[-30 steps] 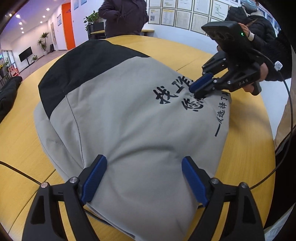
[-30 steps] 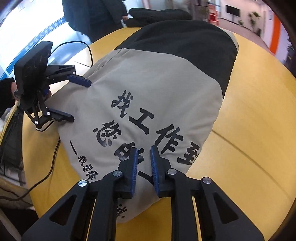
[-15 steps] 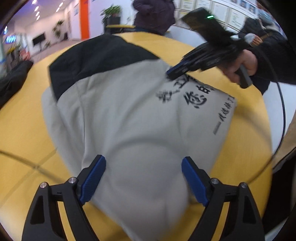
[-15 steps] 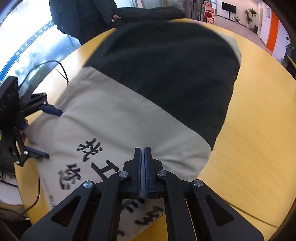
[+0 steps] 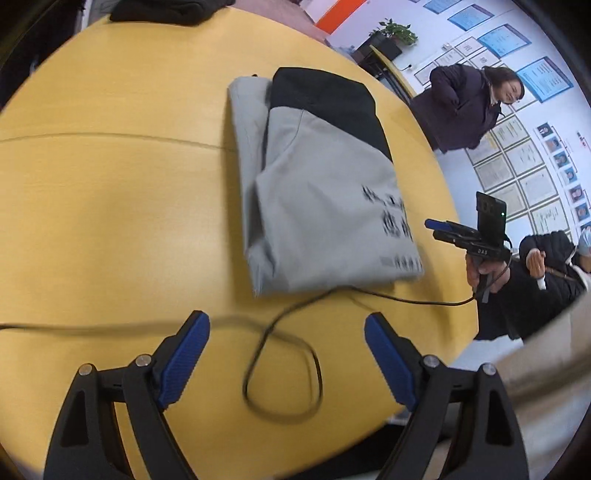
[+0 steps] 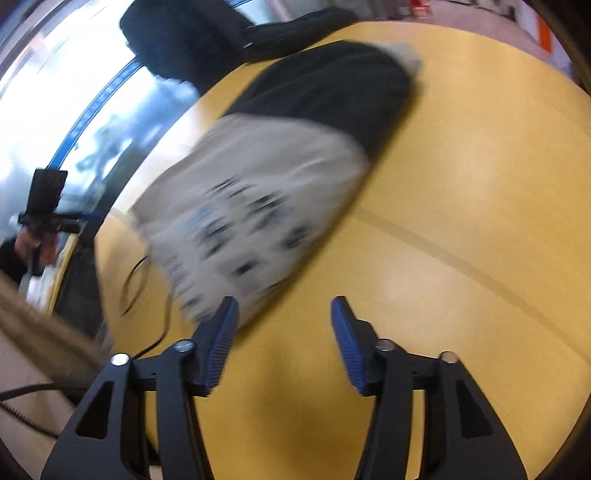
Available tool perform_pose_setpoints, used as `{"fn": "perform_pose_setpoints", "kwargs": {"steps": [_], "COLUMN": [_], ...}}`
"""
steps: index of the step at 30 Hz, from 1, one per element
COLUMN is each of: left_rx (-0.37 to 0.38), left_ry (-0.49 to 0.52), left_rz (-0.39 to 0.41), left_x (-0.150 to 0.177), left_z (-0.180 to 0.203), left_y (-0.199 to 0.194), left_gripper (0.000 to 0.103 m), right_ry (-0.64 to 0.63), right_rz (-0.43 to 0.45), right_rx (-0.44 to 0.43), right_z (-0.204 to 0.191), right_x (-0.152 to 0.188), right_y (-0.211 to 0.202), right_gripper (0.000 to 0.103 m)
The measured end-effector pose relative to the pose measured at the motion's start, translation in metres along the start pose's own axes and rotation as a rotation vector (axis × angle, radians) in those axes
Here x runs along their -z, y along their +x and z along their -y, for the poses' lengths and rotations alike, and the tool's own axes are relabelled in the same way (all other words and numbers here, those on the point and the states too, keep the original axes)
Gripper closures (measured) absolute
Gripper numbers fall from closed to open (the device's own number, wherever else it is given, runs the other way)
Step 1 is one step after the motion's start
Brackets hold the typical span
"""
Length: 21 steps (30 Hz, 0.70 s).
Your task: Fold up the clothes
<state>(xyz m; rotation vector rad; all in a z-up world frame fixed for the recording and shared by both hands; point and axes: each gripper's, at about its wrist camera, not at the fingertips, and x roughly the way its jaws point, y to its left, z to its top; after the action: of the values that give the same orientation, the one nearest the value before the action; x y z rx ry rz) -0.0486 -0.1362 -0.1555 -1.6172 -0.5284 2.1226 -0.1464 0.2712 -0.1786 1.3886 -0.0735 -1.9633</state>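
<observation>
A grey-and-black garment (image 5: 325,192) with black printed characters lies folded in a compact rectangle on the yellow round table (image 5: 110,206). My left gripper (image 5: 286,325) hovers open over bare table in front of it, with only a cable below. My right gripper (image 6: 284,306) is clear of the garment (image 6: 277,184); its jaws are opening with nothing between them. In the left wrist view the right gripper (image 5: 434,229) hangs beside the garment's printed end, held by a hand. The left gripper (image 6: 86,218) shows small and blurred at the table's left rim.
A black cable (image 5: 280,369) loops across the table in front of the garment. A dark garment (image 5: 166,9) lies at the far table edge. A person in a dark coat (image 5: 465,107) stands beyond the table. The table rim (image 5: 458,258) runs close to the right gripper.
Both grippers have drawn back from the garment, which now lies farther off. The right gripper, shut over the printed cloth before, now stands apart. The left view has rolled round.
</observation>
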Motion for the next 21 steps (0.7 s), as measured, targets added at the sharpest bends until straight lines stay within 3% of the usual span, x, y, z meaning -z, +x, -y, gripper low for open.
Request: {"fn": "perform_pose_setpoints", "kwargs": {"steps": [2, 5, 6, 9, 13, 16, 19, 21], "left_rx": [0.060, 0.055, 0.037, 0.086, 0.124, 0.215, 0.183, 0.205], "left_ry": [-0.049, -0.101, -0.112, -0.099, -0.135, -0.148, -0.137, -0.219], "left_rz": [0.002, -0.047, -0.080, -0.077, -0.094, -0.157, -0.152, -0.139], "left_x": [-0.022, -0.047, -0.050, -0.052, -0.049, -0.041, -0.038, -0.039], "left_z": [-0.010, -0.028, -0.034, -0.037, -0.037, -0.025, -0.013, -0.019], "left_y": [0.025, 0.058, 0.069, 0.077, 0.084, 0.102, 0.109, 0.111], "left_gripper": [0.014, 0.014, 0.014, 0.009, 0.000, 0.000, 0.000, 0.000], "right_ry": [0.067, 0.085, 0.086, 0.103, 0.156, 0.157, 0.133, 0.138], "right_rz": [0.019, 0.025, 0.026, 0.018, 0.011, 0.027, 0.044, 0.056], "right_rx": [-0.027, -0.093, -0.117, -0.163, -0.163, -0.169, -0.153, -0.137], "right_z": [0.025, 0.037, 0.038, 0.044, 0.058, 0.058, 0.053, 0.052], "right_x": [-0.017, -0.044, -0.053, -0.076, -0.096, -0.107, -0.113, -0.112], "right_y": [0.014, 0.033, 0.039, 0.063, 0.091, 0.108, 0.112, 0.114], "right_gripper": [0.032, 0.028, 0.026, 0.022, 0.021, 0.019, 0.018, 0.024]}}
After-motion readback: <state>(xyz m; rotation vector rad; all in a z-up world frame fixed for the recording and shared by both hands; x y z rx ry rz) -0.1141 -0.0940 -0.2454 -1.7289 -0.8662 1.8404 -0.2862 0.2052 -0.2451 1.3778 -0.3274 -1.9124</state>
